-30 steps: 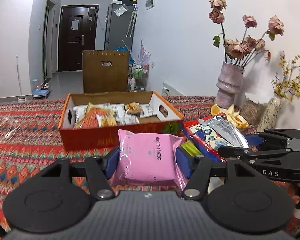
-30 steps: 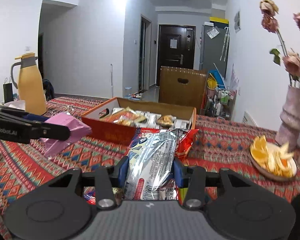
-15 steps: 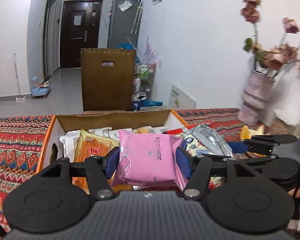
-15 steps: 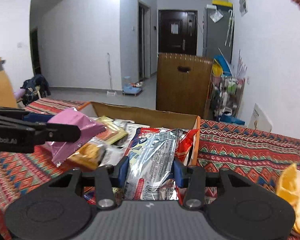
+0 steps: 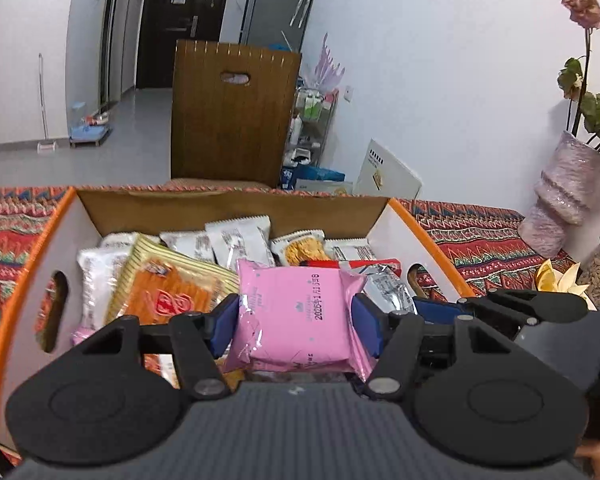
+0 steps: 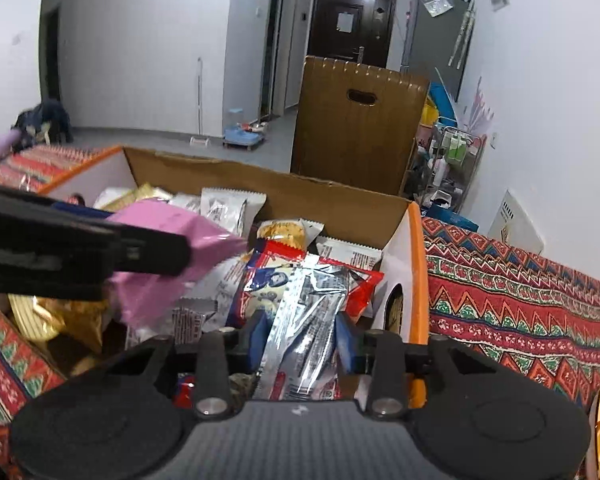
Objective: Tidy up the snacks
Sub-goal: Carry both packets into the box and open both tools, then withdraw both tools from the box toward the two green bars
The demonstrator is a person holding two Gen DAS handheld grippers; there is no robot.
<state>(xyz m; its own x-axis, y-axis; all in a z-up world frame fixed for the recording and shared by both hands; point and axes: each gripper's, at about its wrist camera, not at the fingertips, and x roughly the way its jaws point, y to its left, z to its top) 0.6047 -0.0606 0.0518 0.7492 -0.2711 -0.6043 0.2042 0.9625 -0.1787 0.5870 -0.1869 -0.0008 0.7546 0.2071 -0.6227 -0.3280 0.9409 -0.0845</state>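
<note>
My left gripper [image 5: 296,326] is shut on a pink snack pack [image 5: 296,316] and holds it over the inside of the orange-edged cardboard box [image 5: 228,204]. My right gripper [image 6: 302,340] is shut on a silver, red and blue snack pack [image 6: 308,316] and holds it over the box's right end, near its right wall [image 6: 404,256]. The box holds several wrapped snacks, among them an orange-and-gold pack [image 5: 168,288] and white packs [image 5: 240,240]. The left gripper with the pink pack [image 6: 168,248] shows in the right wrist view, and the right gripper's finger [image 5: 532,308] shows in the left wrist view.
The box stands on a table with a red patterned cloth [image 6: 520,304]. A pink vase of dried flowers [image 5: 560,204] and orange slices [image 5: 556,280] are to the right. A brown chair back [image 5: 232,112] stands behind the box.
Both grippers have moved forward with their packs, from in front of the box to over its inside. Both stay shut on their packs.
</note>
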